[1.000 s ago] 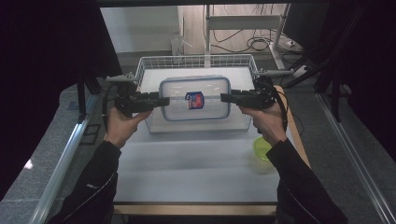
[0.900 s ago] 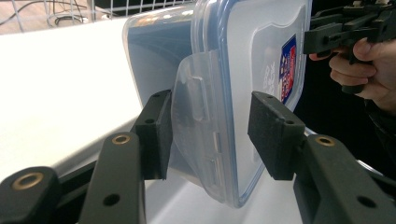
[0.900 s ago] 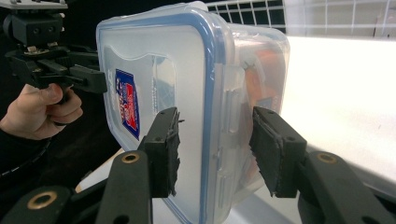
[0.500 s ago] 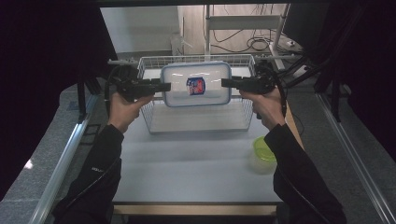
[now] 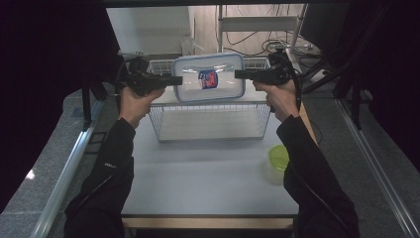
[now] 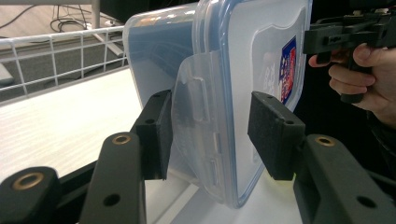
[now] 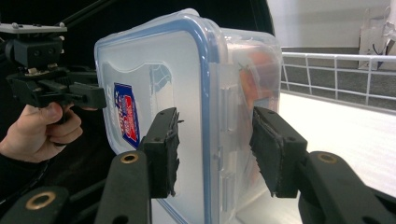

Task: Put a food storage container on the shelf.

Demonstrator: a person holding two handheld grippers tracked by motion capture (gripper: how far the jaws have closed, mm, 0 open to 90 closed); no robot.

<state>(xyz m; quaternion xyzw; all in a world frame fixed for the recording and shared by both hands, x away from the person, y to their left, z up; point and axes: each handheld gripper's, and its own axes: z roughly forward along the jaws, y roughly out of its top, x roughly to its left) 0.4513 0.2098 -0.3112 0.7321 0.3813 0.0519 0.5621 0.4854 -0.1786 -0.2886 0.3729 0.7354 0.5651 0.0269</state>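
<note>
Lidded plastic container (image 5: 208,78) held above wire basket (image 5: 213,122), left claw (image 5: 174,80) and right claw (image 5: 240,74) clamped on its ends

surface: pale grey rectangular tabletop (image 5: 198,173) | behind it: metal shelf rack (image 5: 257,22), tangled cables | both sides: black curtains (image 5: 49,74), grey floor (image 5: 44,173)
</note>
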